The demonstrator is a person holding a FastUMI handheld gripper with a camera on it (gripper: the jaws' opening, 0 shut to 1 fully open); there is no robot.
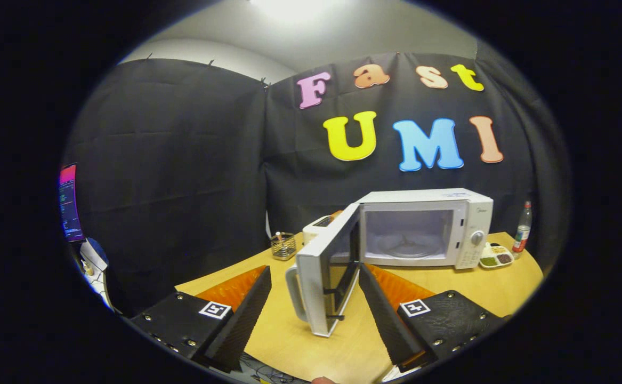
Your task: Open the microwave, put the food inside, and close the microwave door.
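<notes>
A white microwave (449,213) stands on the wooden table (311,341) beyond my fingers. Its door (324,272) is swung wide open toward me, and its free edge with the handle (295,293) sits between my fingers. The cavity (404,234) with a glass turntable is bare. A white divided tray of food (496,257) lies on the table just right of the microwave. My gripper (315,269) is open, with the two fingers either side of the door edge and neither pressing on it.
A red-capped bottle (523,226) stands right of the food tray. Left of the microwave are a wire mesh cup (283,245) and a white appliance (318,224). A lit screen (69,202) is at the far left, off the table.
</notes>
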